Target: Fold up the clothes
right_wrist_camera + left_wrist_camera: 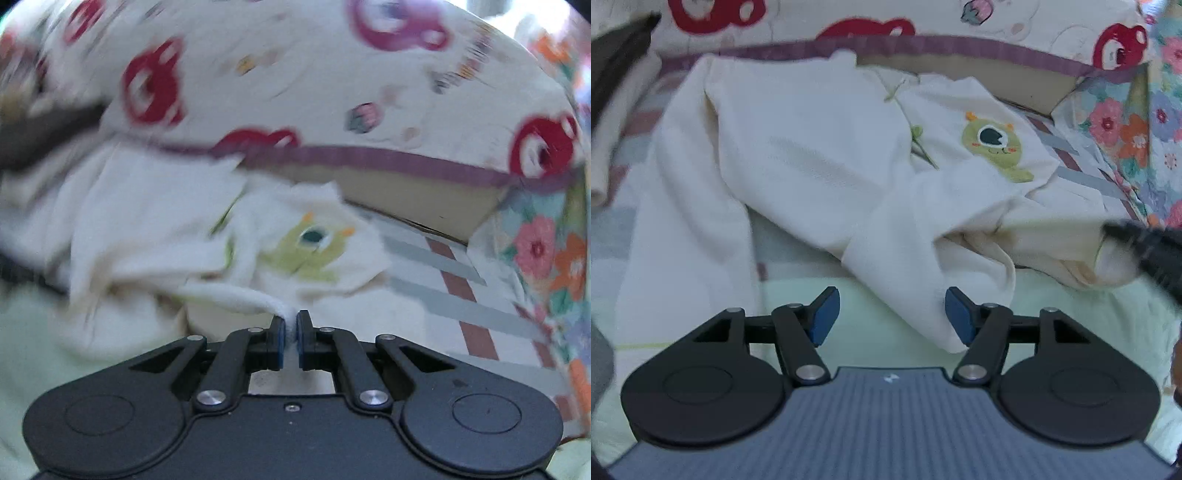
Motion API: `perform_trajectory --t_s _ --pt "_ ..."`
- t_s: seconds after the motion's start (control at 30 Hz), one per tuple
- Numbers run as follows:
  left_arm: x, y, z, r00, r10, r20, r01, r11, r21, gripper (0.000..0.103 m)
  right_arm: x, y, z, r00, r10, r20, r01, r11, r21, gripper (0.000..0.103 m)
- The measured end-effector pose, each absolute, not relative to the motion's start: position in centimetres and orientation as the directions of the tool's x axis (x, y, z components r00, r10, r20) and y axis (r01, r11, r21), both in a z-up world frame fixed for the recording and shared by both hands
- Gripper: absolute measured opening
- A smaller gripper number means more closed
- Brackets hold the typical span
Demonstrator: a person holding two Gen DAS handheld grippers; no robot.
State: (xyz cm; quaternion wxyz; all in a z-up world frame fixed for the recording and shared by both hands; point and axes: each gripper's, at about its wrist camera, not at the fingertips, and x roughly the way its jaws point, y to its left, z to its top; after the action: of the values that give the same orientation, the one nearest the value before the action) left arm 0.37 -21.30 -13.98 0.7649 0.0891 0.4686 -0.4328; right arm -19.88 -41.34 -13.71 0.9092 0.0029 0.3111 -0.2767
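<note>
A cream child's top (812,155) with a green one-eyed monster patch (995,146) lies crumpled on the bed. My left gripper (892,314) is open just above the pale green sheet, and the end of one sleeve (923,288) hangs down between its blue pads and rests against the right pad (960,317). The right wrist view is blurred, and the same top (155,229) and patch (310,247) fill its middle. My right gripper (290,325) is shut on a thin cream edge of the top. It also shows as a dark blur (1145,247) at the right edge of the left wrist view.
A cream cover with red prints (923,22) and a purple border rises behind the top. A floral fabric (1137,122) lies at the right, and striped bedding (443,288) lies beside it. Dark and beige folded cloth (617,92) sits at the far left.
</note>
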Motion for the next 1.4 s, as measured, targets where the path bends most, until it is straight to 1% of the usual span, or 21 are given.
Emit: perform_trajectory --t_s 0.07,0.17,0.23,0.3,0.37,0.43,0.47,0.5,0.53,0.57,0.6,0.63,0.67,0.77,0.8,0.87,0.93,1.03,1.2,1.27,1.4 --pt "0.4 -22.7 -14.0 0.195 -0.539 -0.82 0.744 0.626 -0.234 0.063 -20.0 -43.8 -12.0 0.672 -0.504 -0.543 0.54 0.835 -0.107 0.006" --pt "0.4 -24.7 -13.9 0.19 -0.5 -0.845 0.739 0.639 -0.212 0.065 -19.5 -46.7 -10.2 0.689 -0.51 -0.515 0.557 0.827 -0.074 0.006" --pt "0.0 -25.9 -13.9 0.198 -0.521 -0.83 0.763 0.614 -0.203 0.072 -18.8 -48.4 -9.6 0.7 -0.506 -0.504 0.556 0.829 -0.059 0.006" --pt "-0.6 -27.1 -14.3 0.243 -0.503 -0.83 0.781 0.608 -0.139 0.077 -17.8 -49.4 -9.7 0.692 -0.514 -0.507 0.555 0.828 -0.082 0.006" --pt "-0.7 -28.2 -15.1 0.275 -0.447 -0.851 0.766 0.636 -0.086 0.077 -17.1 -50.5 -10.1 0.674 -0.517 -0.529 0.559 0.824 -0.093 0.007" --pt "-0.8 -28.7 -15.6 0.279 -0.426 -0.861 0.755 0.651 -0.077 0.077 -16.7 -51.6 -10.9 0.653 -0.516 -0.555 0.56 0.822 -0.105 0.008" --pt "-0.8 -28.9 -15.8 0.28 -0.418 -0.864 0.75 0.657 -0.075 0.077 -16.8 -52.1 -11.3 0.634 -0.525 -0.567 0.574 0.811 -0.109 0.016" --pt "-0.9 -29.0 -15.9 0.296 -0.414 -0.861 0.749 0.66 -0.06 0.075 -17.1 -52.8 -11.7 0.613 -0.531 -0.585 0.596 0.797 -0.099 0.026" --pt "-1.1 -29.0 -15.8 0.323 -0.409 -0.854 0.751 0.66 -0.032 0.071 -17.5 -53.5 -12.2 0.589 -0.531 -0.609 0.62 0.781 -0.081 0.031" --pt "-1.3 -28.9 -15.8 0.344 -0.399 -0.85 0.754 0.657 -0.004 0.064 -18.1 -54.0 -12.6 0.564 -0.536 -0.629 0.648 0.759 -0.065 0.041" --pt "-1.4 -28.7 -15.9 0.362 -0.388 -0.848 0.757 0.654 0.024 0.041 -18.9 -54.4 -12.9 0.537 -0.545 -0.644 0.68 0.732 -0.052 0.047" --pt "-1.4 -28.6 -15.9 0.367 -0.377 -0.85 0.754 0.655 0.036 0.013 -19.6 -54.7 -13.2 0.497 -0.566 -0.657 0.715 0.696 -0.059 0.049" --pt "-1.5 -28.3 -15.6 0.376 -0.378 -0.846 0.752 0.658 0.04 0.007 -20.4 -54.9 -13.5 0.444 -0.598 -0.668 0.753 0.652 -0.084 0.052" --pt "-2.1 -27.4 -14.7 0.407 -0.39 -0.826 0.744 0.667 0.052 0.006 -22.7 -55.4 -14.2 0.282 -0.685 -0.672 0.842 0.513 -0.169 0.053" --pt "-2.3 -27.1 -14.4 0.417 -0.394 -0.819 0.741 0.669 0.055 0.006 -23.6 -55.3 -14.2 0.3 -0.668 -0.681 0.851 0.51 -0.125 0.053" --pt "-2.8 -26.8 -14.3 0.426 -0.396 -0.813 0.741 0.668 0.063 0.007 -25.5 -54.5 -14.2 0.413 -0.588 -0.696 0.834 0.551 0.029 0.053" --pt "-3.3 -26.7 -14.5 0.41 -0.4 -0.82 0.744 0.666 0.047 0.011 -26.3 -53.1 -14.7 0.513 -0.493 -0.702 0.779 0.612 0.14 0.052" --pt "-2.9 -26.8 -15.0 0.385 -0.392 -0.835 0.741 0.671 0.026 0.014 -26.1 -50.5 -16.0 0.55 -0.443 -0.708 0.726 0.673 0.142 0.052" --pt "-1.9 -26.7 -15.3 0.347 -0.392 -0.852 0.725 0.688 -0.021 0.015 -25.7 -49.8 -16.8 0.625 -0.327 -0.709 0.68 0.674 0.289 0.052" --pt "-1.8 -26.5 -15.4 0.339 -0.394 -0.854 0.719 0.695 -0.035 0.016 -25.5 -49.8 -16.9 0.618 -0.317 -0.719 0.674 0.685 0.277 0.052" --pt "-1.8 -26.3 -15.9 0.337 -0.389 -0.858 0.715 0.698 -0.036 0.022 -24.4 -49.8 -17.4 0.615 -0.276 -0.739 0.655 0.7 0.284 0.052"
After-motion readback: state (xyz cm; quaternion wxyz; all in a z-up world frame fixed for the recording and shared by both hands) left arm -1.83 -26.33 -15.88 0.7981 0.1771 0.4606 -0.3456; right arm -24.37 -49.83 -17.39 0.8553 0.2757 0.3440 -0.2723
